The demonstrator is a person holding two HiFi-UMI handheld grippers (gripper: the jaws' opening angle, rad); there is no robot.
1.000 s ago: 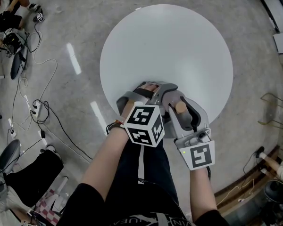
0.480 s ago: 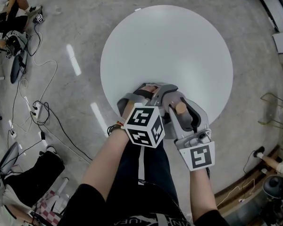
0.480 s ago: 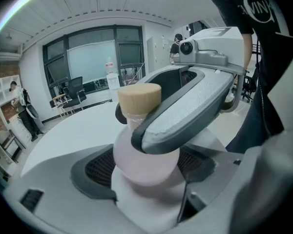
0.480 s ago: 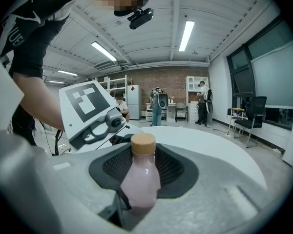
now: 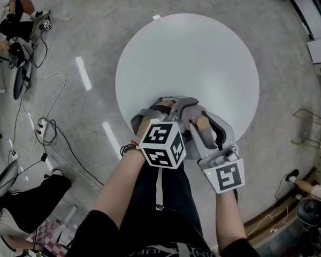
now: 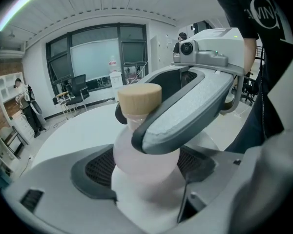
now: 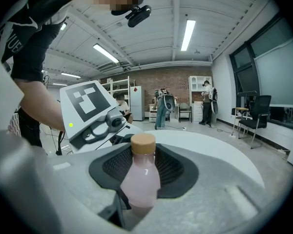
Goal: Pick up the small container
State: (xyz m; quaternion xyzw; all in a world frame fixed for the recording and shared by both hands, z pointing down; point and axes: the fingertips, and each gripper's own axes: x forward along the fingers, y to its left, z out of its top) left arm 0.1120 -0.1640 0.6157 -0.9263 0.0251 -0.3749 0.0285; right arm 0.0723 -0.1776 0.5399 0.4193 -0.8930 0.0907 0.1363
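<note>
Bottle (image 7: 136, 179), pink contents, tan cap (image 7: 143, 141), upright.

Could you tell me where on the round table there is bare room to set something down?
Nearly the whole round table is bare, from its far rim round to both side rims. Only the near edge is crowded: the left gripper and the right gripper meet there around the small bottle.

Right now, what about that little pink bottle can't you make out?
Head view: the small container shows only its cap; jaws cover its body.
Both gripper views: jaws hide its base, so whether it touches the table is unclear.
Left gripper view: its body is blurred, too close.
</note>
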